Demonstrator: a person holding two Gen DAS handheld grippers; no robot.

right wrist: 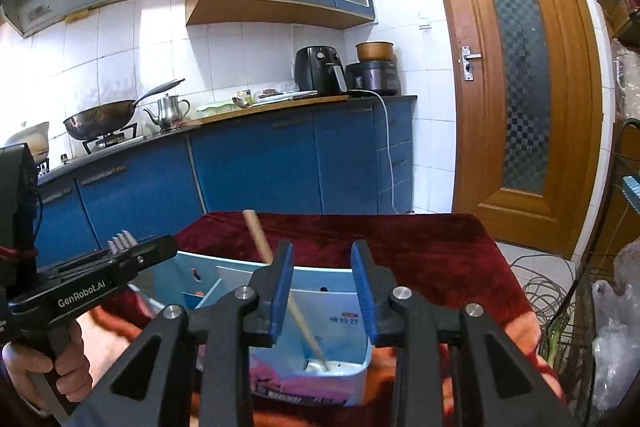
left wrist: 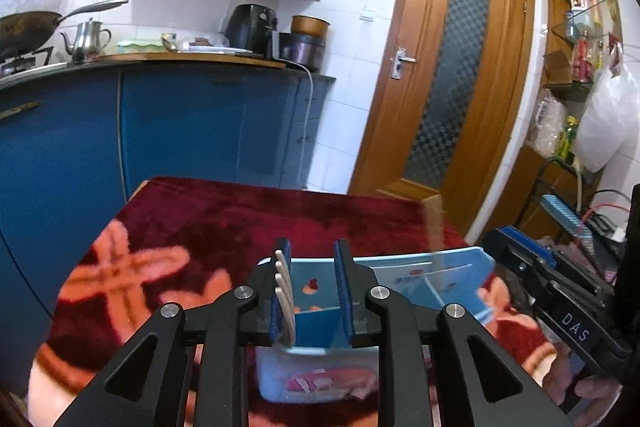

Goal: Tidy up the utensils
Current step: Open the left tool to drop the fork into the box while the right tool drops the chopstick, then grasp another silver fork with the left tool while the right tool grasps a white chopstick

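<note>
A light blue plastic organizer box [left wrist: 400, 275] with inner dividers sits on the red patterned cloth; it also shows in the right wrist view [right wrist: 340, 291]. My left gripper [left wrist: 312, 291] hovers over the box's left compartment, jaws apart, with a pale fork [left wrist: 285, 295] resting against its left finger; the fork tines [right wrist: 120, 241] stick up in the right wrist view. My right gripper [right wrist: 322, 291] is open above the box's right compartment. A wooden-handled utensil [right wrist: 276, 271] leans inside that compartment, its handle sticking up past the left finger, not gripped.
The table is covered by a red cloth [left wrist: 208, 227]. Blue kitchen cabinets [right wrist: 256, 163] and a counter with a wok [right wrist: 100, 119], a kettle and appliances stand behind. A wooden door [right wrist: 516, 79] is at right, cables and bags on the floor beside it.
</note>
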